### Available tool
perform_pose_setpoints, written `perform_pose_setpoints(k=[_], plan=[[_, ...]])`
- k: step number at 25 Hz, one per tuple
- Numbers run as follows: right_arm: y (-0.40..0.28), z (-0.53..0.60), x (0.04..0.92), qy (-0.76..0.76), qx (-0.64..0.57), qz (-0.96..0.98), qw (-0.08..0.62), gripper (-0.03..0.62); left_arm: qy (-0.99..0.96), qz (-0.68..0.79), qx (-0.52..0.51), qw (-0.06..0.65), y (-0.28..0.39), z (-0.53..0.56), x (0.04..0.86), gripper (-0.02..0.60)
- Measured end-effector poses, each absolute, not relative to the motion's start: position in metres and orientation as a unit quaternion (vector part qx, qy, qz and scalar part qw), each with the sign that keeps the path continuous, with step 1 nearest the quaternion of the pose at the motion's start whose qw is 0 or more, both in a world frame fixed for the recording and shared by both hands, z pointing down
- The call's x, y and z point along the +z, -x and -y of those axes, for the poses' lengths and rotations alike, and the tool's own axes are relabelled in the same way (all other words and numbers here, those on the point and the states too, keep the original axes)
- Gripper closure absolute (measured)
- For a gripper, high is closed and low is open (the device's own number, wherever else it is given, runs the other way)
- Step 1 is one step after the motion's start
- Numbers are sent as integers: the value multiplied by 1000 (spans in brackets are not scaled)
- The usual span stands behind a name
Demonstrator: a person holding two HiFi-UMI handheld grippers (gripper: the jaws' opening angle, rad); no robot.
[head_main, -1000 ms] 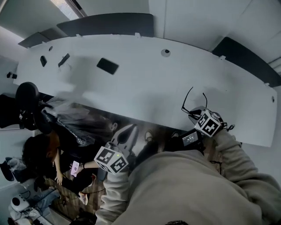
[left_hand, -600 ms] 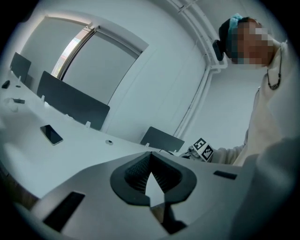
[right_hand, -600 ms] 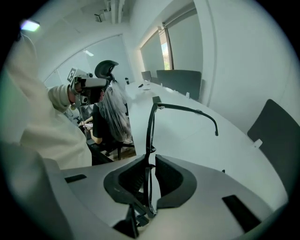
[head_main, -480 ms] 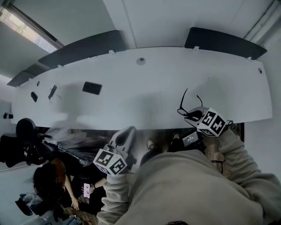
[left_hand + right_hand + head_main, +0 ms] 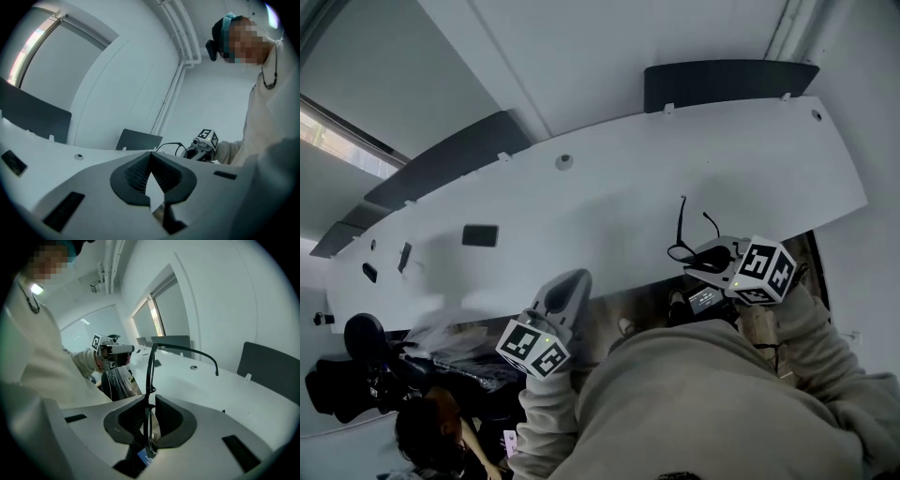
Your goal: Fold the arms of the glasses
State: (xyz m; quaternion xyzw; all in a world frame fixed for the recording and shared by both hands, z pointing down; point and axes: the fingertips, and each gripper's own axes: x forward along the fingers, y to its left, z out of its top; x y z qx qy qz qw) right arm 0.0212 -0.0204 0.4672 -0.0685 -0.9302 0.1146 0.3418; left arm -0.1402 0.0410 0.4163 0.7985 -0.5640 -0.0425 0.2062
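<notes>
Black-framed glasses (image 5: 682, 240) hang above the near edge of the white table (image 5: 609, 197), their frame pinched upright in my right gripper (image 5: 699, 257). Both arms stick out unfolded over the table. In the right gripper view the rim (image 5: 150, 376) stands between the pads and one arm (image 5: 197, 352) curves away to the right. My left gripper (image 5: 573, 281) is shut on nothing and hovers left of the glasses, just off the table's near edge. The left gripper view shows its jaws pressed together (image 5: 151, 161), with the glasses (image 5: 172, 147) and the right gripper beyond.
On the table lie a flat black slab (image 5: 479, 234), two small dark items (image 5: 403, 255) at the far left and a round grommet (image 5: 564, 162). Dark panels (image 5: 727, 82) stand behind it. A person (image 5: 431, 436) sits at the lower left beside clear plastic wrap (image 5: 450, 342).
The right gripper has risen and rolled with the glasses still in it. The left gripper, still shut, has come up and across. The head view has swung, tilting the table in the picture.
</notes>
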Motion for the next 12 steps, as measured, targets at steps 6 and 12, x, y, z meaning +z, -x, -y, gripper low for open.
perform_pose_setpoints(k=[6,12], plan=[[-37,14,439,53,156,940,299,528,-837,519,-30,169,115,-16,388,575],[-42,13,407,43,179,947,263,528,-874,466,-20,133,92,10,361,575]])
